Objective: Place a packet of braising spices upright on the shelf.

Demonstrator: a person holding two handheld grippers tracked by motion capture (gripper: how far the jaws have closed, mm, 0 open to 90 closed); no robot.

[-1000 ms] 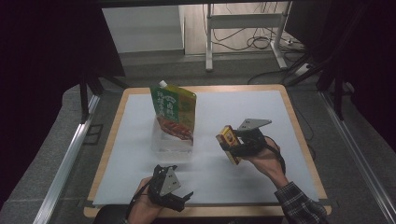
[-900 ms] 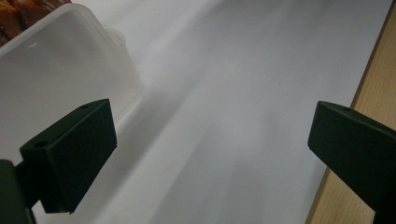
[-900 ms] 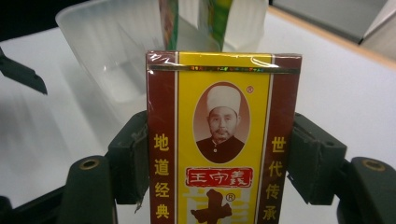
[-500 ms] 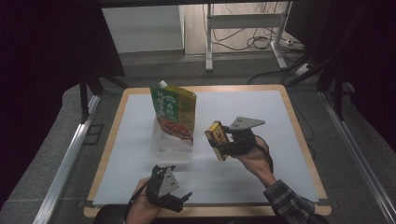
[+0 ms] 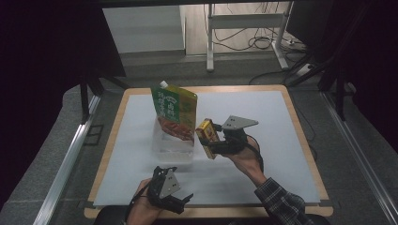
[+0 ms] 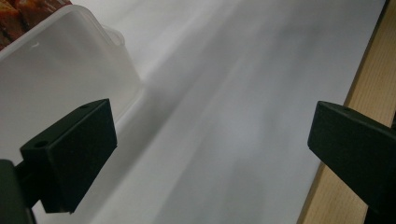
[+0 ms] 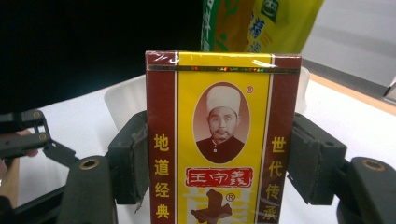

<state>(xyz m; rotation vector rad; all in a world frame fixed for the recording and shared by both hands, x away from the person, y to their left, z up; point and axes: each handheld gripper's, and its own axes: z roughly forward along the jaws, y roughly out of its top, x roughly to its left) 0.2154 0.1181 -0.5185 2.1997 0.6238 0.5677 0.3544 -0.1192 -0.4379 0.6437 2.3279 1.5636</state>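
My right gripper is shut on a yellow and dark red box with Chinese print, held above the white mat just right of a clear plastic tub. A green and yellow spouted pouch stands upright in that tub. In the right gripper view the box sits squarely between the two black pads, with the pouch and the tub's rim behind it. My left gripper rests low near the table's front edge, open, nothing between its pads; the tub's corner lies at its left.
A white mat covers a wooden table. Dark floor, a metal rail at the left and a white table frame with cables lie beyond it.
My right gripper has carried the box leftward, closer to the pouch and tub. The left gripper has stayed where it was.
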